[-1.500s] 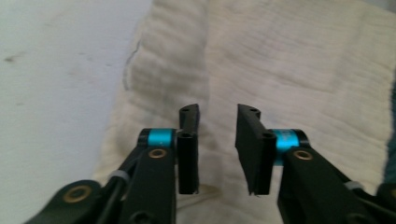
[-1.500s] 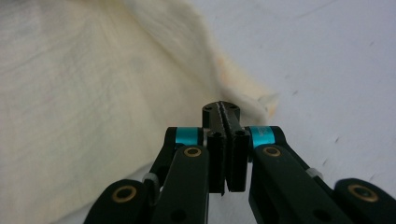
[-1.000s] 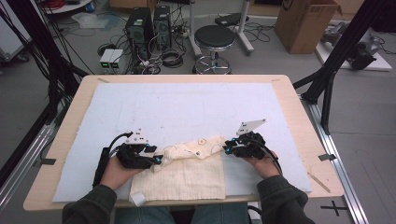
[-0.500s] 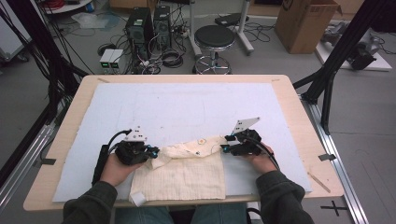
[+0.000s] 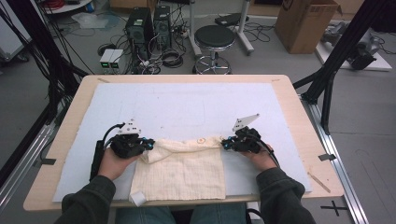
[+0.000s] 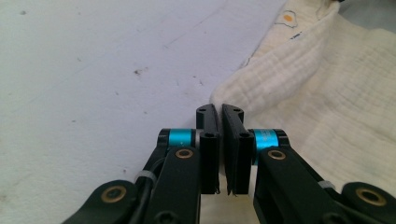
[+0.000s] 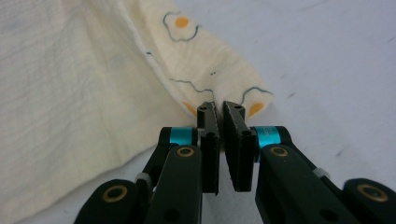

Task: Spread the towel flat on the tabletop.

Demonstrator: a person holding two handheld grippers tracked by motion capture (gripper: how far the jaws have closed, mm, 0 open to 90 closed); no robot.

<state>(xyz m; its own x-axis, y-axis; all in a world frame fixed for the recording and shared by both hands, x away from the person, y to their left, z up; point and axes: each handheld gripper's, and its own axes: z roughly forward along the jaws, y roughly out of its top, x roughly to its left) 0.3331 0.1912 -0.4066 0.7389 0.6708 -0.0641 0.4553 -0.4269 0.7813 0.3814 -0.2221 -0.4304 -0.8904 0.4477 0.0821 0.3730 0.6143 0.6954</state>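
From the high view, a cream cloth (image 5: 180,165) lies on the white mat (image 5: 187,107) covering the bench (image 5: 303,116), stretched between the left gripper (image 5: 150,143) and right gripper (image 5: 223,143), each at one far corner. Nothing else sits on the mat near them; a stool (image 5: 214,39) and cardboard box (image 5: 306,21) stand on the floor beyond the bench.

In the left gripper view, the jaws are clenched on the cloth's corner (image 6: 219,98), fabric spreading off to their right.

In the right gripper view, the jaws pinch the fried-egg-printed hem (image 7: 219,95), cloth trailing left.
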